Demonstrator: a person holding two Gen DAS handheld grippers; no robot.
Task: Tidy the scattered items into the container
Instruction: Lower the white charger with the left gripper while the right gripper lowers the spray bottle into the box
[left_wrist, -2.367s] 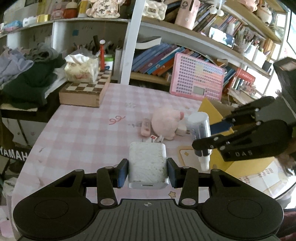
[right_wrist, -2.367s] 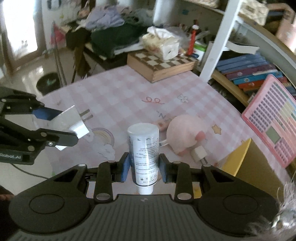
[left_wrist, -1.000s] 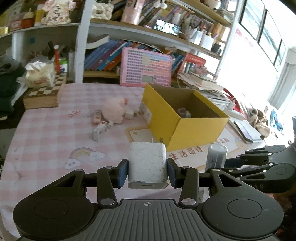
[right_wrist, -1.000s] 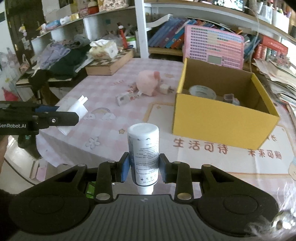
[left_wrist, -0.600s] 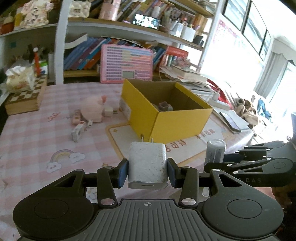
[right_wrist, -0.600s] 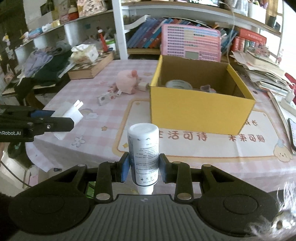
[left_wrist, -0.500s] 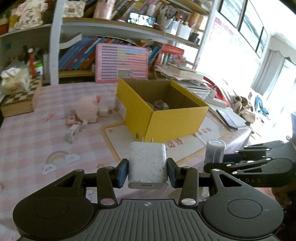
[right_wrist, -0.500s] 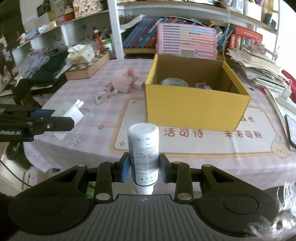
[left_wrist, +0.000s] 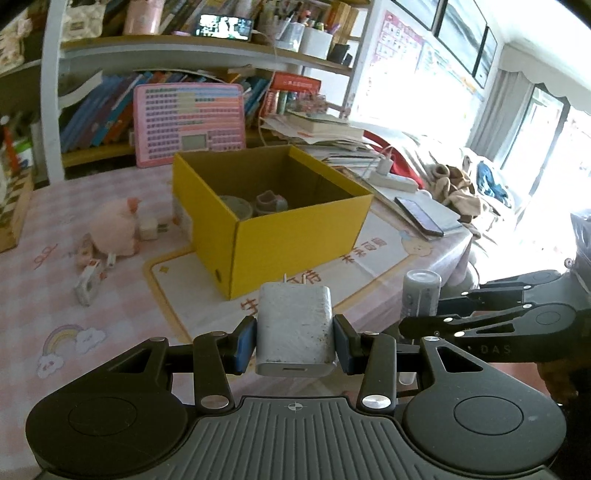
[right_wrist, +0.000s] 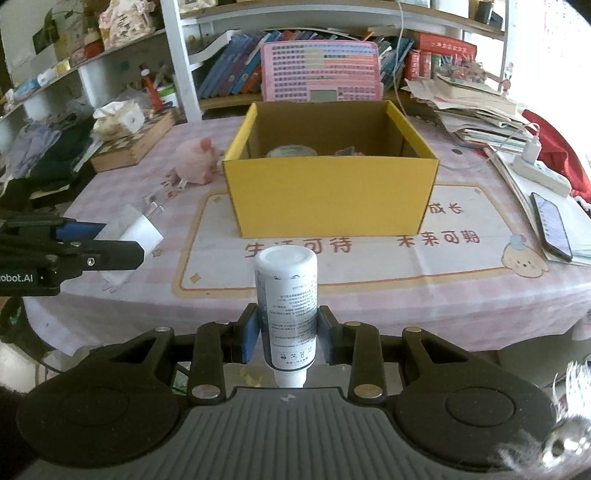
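My left gripper (left_wrist: 294, 343) is shut on a white charger plug (left_wrist: 294, 328), prongs pointing away, held in the air short of the yellow box (left_wrist: 295, 232). The right gripper (right_wrist: 287, 332) is shut on a white bottle (right_wrist: 286, 306) with printed text, cap toward the camera. Each view shows the other gripper: the charger plug (right_wrist: 133, 229) at the left, the bottle (left_wrist: 421, 295) at the right. The open yellow box (right_wrist: 332, 188) stands on the pink checked tablecloth (right_wrist: 122, 192) and holds a tape roll (right_wrist: 291, 151) and a small grey item (left_wrist: 269, 201).
Left of the box lie a pink plush toy (left_wrist: 114, 229), a small white plug (left_wrist: 149, 229) and a clip-like piece (left_wrist: 86, 284). A pink tablet (right_wrist: 321, 72) leans behind the box. A phone (right_wrist: 552, 225), papers and a power strip (right_wrist: 543, 171) lie right. Bookshelves stand behind.
Both grippers have swung sideways with their loads still held, and the yellow box has come from the right side toward the middle of both views.
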